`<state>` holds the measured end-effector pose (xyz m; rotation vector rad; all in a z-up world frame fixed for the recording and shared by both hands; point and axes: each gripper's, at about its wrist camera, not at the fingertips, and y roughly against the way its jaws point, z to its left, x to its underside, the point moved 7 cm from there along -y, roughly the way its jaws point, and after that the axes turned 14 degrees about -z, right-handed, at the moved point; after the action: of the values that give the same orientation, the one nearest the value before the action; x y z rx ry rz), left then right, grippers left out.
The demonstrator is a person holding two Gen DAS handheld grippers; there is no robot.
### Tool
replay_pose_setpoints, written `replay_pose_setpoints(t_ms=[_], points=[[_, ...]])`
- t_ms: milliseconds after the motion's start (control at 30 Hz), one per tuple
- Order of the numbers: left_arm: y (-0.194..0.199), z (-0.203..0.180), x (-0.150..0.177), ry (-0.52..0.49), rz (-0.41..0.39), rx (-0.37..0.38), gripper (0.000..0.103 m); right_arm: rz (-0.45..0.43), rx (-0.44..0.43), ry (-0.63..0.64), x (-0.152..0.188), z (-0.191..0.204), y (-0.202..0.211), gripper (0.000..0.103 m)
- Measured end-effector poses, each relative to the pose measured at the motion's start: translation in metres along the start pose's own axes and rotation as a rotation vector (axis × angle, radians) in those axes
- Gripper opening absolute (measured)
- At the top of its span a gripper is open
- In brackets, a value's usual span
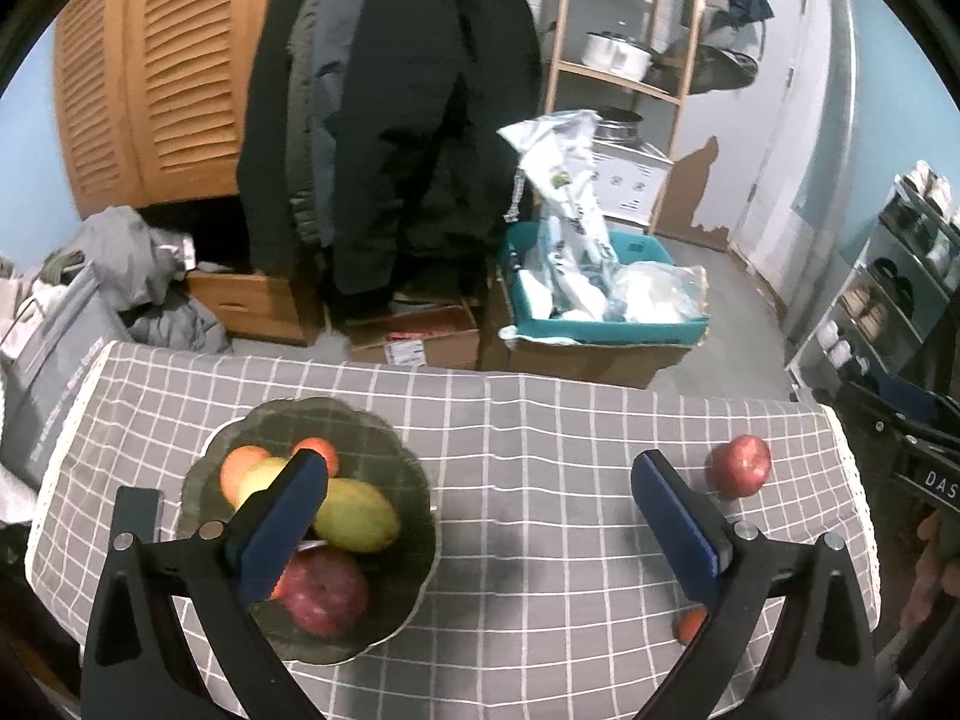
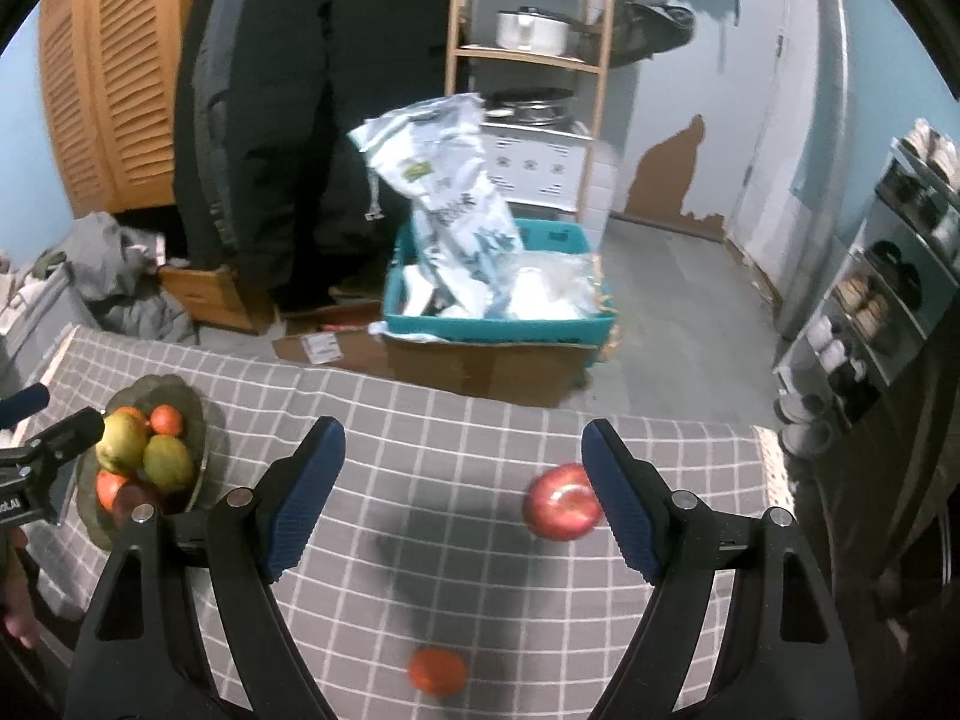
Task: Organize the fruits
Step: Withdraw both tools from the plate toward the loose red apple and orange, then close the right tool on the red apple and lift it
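Grey checked cloth (image 1: 540, 480) covers the table I am working over, and both of my grippers hang above it with nothing between their blue pads.

My left gripper (image 1: 480, 516) stands wide apart and empty. Through its camera the dark glass bowl (image 1: 384, 438) sits at the left of the cloth, partly behind the left finger (image 1: 282, 528). In the bowl lie a yellow-green mango (image 1: 357, 516), a red apple (image 1: 324, 594) nearest me, a pale yellow-green fruit (image 1: 261, 477) and, as far as the blur lets me judge, two orange tangerines (image 1: 243, 465) at the back.

My right gripper (image 2: 462, 492) is likewise released, its fingers spread with bare cloth in the gap. A loose red apple (image 2: 561, 501) lies on the cloth just beside the inner face of the right finger (image 2: 624, 516); I cannot tell whether it touches it. A loose tangerine (image 2: 438, 671) lies on the cloth nearer me, low between the two fingers and well apart from the bowl. In that same view the left gripper's tip shows at the left edge over the bowl.

Beyond the table edge a teal crate (image 2: 498, 324) full of plastic bags sits on a cardboard box (image 2: 480, 366), with dark coats (image 1: 390, 90) hanging behind.
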<state>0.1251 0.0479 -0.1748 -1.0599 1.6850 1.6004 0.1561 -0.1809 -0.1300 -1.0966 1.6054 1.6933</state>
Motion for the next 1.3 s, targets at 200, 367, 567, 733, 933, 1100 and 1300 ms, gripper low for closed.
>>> replay_pose_setpoints(t_ms=[200,367,567,733,933,1100,1300], points=[[-0.008,-0.030,0.001,-0.033,0.015,0.031,0.102,0.012,0.039,-0.032,0.010,-0.032,0.004,0.080],[-0.020,-0.055,0.006,-0.069,0.039,0.056,0.102,0.046,0.055,-0.094,0.024,-0.059,-0.004,0.080],[-0.042,-0.081,0.016,-0.103,0.082,0.073,0.102,0.123,0.082,-0.129,0.049,-0.084,-0.029,0.080],[-0.063,-0.097,0.028,-0.125,0.125,0.076,0.102,0.209,0.085,-0.165,0.074,-0.098,-0.061,0.080],[-0.095,-0.106,0.047,-0.150,0.193,0.064,0.102,0.285,0.068,-0.183,0.096,-0.104,-0.097,0.080],[-0.121,-0.110,0.066,-0.133,0.253,0.058,0.102,0.337,0.053,-0.159,0.112,-0.097,-0.124,0.080],[-0.150,-0.114,0.073,-0.123,0.289,0.052,0.102,0.397,0.049,-0.136,0.131,-0.090,-0.147,0.080]])
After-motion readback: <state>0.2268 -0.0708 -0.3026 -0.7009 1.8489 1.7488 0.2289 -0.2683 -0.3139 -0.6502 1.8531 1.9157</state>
